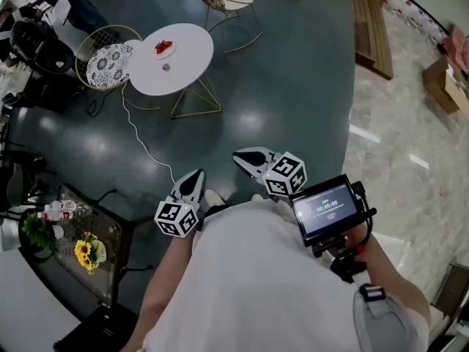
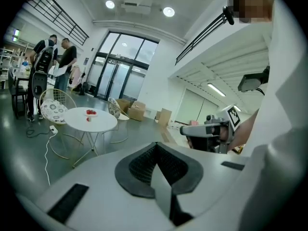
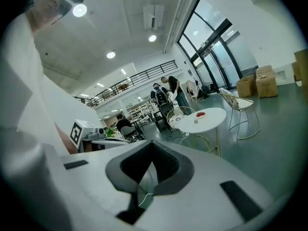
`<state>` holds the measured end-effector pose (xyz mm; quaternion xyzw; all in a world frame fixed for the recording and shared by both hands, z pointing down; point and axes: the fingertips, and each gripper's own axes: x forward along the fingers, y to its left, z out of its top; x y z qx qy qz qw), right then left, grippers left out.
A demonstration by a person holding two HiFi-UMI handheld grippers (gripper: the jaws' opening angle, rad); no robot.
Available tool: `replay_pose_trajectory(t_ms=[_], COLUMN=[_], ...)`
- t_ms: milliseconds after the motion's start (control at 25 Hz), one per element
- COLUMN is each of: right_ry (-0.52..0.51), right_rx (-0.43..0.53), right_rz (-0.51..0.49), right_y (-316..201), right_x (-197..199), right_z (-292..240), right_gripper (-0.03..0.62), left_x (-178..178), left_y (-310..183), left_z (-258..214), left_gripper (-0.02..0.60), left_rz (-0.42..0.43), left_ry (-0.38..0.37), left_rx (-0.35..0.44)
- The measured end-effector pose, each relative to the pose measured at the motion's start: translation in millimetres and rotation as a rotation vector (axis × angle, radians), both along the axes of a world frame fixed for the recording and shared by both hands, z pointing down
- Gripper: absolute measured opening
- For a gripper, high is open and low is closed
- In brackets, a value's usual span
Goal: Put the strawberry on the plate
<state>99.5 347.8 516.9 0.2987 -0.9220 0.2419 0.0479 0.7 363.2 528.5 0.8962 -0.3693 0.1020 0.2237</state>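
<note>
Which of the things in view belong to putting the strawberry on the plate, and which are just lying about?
For the job:
plate holding red fruit; small red item beside it, probably the loose strawberry; round white table; left hand-held gripper; right hand-held gripper.

Lying about:
wire chairs; white cable; sunflowers; cardboard box.

Glossy dark floor (image 1: pixel 293 86), mirroring ceiling lights; pale stone-look floor (image 1: pixel 396 145) polished; round table (image 1: pixel 190 53) top white, smooth, matt, on thin brass-toned wire legs; chair (image 1: pixel 108 63) frame wire metal too; left gripper (image 2: pixel 156 148) shell smooth white plastic, pads (image 2: pixel 143 165) black, ribbed; shirt (image 1: pixel 256 284) white cloth, matt.
</note>
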Motion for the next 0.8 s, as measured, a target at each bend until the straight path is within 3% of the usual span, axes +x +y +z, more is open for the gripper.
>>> replay_pose_trajectory(t_ms=[480, 800], right_ry=[0.013, -0.005], right_rx=[-0.061, -0.056], right_rz=[0.009, -0.035], right_y=[20.5, 38.6], right_x=[14.2, 22.3], right_z=[14.4, 6.3], right_gripper=[0.006, 0.006], left_x=[5.9, 28.3], left_y=[18.8, 34.2], left_z=[5.6, -1.9], left_gripper=[0.006, 0.006], left_rz=[-0.054, -0.031], left_ry=[0.004, -0.020], left_rx=[-0.033, -0.027])
